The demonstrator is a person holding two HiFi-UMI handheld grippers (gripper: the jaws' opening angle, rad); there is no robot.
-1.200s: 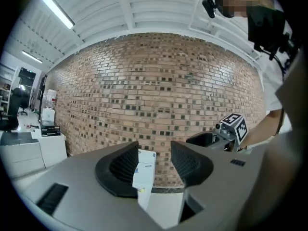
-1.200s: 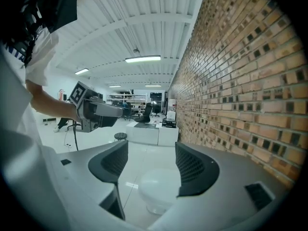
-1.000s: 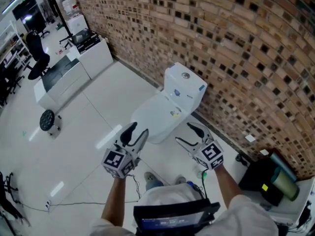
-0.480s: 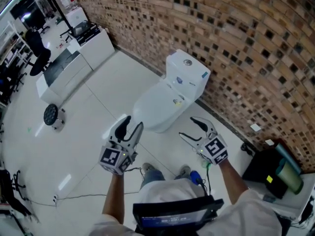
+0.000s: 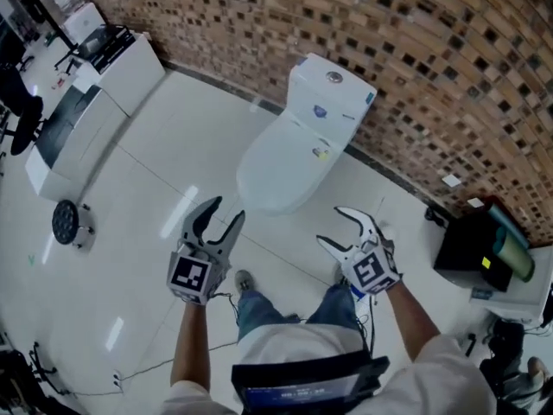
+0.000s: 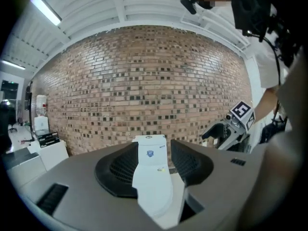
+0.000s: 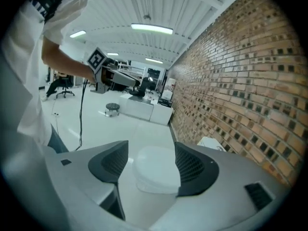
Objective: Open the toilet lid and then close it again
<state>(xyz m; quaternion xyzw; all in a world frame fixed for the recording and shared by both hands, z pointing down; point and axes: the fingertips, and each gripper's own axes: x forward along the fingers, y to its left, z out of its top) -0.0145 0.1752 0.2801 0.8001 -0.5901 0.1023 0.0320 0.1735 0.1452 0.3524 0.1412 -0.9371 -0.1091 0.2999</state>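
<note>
Risk of slipping off slick, shut toilet lid (image 5: 281,167) and dropping it; left tongs (image 5: 223,212), right tongs (image 5: 333,227) agape, empty, short of it.

The toilet (image 5: 289,158) stands on the floor (image 5: 155,162), its tank (image 5: 333,93) against the brick wall (image 5: 406,33) behind it and its lid (image 5: 276,169) lying on the bowl. Before the toilet, apart from it, hover the left tongs (image 5: 223,213) and right tongs (image 5: 333,227). A counter (image 5: 104,85) stands well left of the toilet, a box (image 5: 467,249) to its right.
</note>
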